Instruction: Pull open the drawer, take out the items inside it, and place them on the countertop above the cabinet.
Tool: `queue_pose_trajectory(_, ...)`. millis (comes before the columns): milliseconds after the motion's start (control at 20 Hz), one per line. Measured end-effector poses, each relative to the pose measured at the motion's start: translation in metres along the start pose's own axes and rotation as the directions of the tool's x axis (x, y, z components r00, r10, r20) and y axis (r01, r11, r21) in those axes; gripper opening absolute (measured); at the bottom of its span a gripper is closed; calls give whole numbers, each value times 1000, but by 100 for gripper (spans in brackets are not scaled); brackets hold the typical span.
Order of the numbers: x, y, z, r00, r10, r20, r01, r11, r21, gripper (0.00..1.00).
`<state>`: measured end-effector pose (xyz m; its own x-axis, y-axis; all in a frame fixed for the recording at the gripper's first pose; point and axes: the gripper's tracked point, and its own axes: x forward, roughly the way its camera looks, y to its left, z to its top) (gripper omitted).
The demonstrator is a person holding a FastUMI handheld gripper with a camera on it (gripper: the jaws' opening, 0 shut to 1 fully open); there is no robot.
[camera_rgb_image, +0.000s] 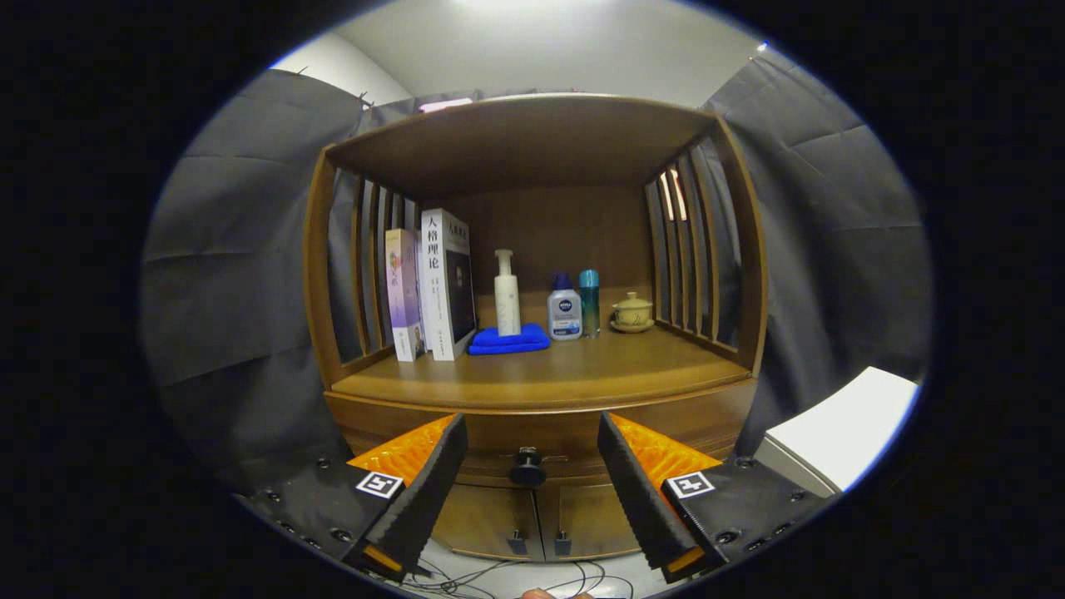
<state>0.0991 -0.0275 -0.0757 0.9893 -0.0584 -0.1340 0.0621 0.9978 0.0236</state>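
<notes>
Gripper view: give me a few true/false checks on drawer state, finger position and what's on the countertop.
1. The drawer is shut. True.
2. The gripper is shut on the drawer knob. False: its fingers stand open, the knob in the gap between them, untouched.
3. A folded blue cloth lies on the countertop under a white pump bottle. True.
4. The books lie flat in a stack. False: they stand upright by the slatted side.
5. A lidded cup on a saucer sits beside the teal bottle. True.
</notes>
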Motion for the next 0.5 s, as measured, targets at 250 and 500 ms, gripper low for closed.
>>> queue_pose_trajectory(250,40,5,-43,996,13,-92,-13,1000,1,99)
queue_pose_trajectory(500,69,-2,-79,991,-9,-136,6,1000,-18,99)
